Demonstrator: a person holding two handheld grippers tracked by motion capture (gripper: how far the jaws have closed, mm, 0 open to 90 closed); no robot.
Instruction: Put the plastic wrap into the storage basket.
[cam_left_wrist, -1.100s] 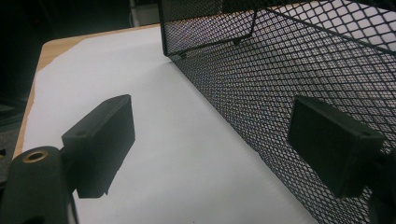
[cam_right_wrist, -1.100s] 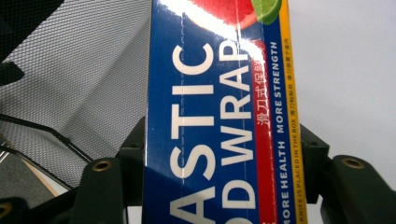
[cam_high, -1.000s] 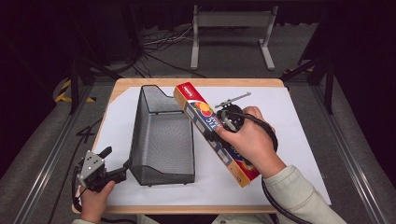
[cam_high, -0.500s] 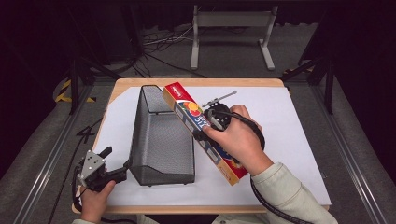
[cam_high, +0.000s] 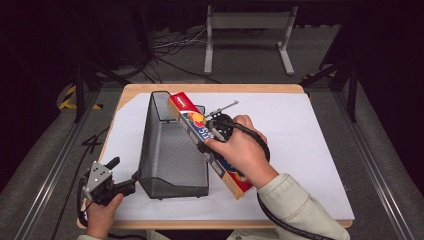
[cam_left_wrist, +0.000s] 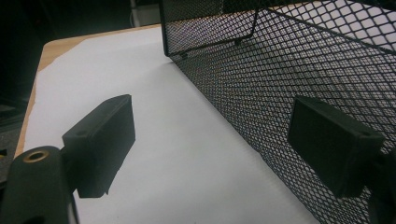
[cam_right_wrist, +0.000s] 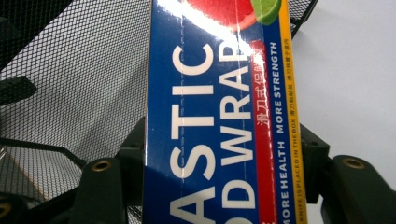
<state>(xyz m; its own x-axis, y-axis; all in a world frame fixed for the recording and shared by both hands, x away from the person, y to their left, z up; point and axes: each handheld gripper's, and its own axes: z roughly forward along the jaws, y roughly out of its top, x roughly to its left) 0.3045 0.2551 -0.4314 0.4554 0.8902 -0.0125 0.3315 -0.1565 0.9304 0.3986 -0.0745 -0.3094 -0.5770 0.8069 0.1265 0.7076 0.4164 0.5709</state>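
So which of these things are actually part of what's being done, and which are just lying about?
Part of the job:
- plastic wrap box, gripped in the right tongs
- black mesh basket, with the box's far end over its rim
- left tongs, open beside the basket's near corner

Just lying about:
- white sheet covering the table
- metal stand on the floor behind
- cables on the floor

On table (cam_high: 320, 95): sheet (cam_high: 300, 145) over most of top. Mesh basket (cam_high: 170, 150) at left-centre of sheet, lengthwise front to back. Plastic wrap box (cam_high: 186, 107) just R of basket, slanted, far end over basket's R rim, near end toward front edge. R gripper (cam_high: 212, 131) clamped across box mid-length. L gripper (cam_high: 117, 175) at front-L corner, just beside basket's near-L corner, basket wall between its spread jaws. Stand (cam_high: 247, 30) on floor behind table.
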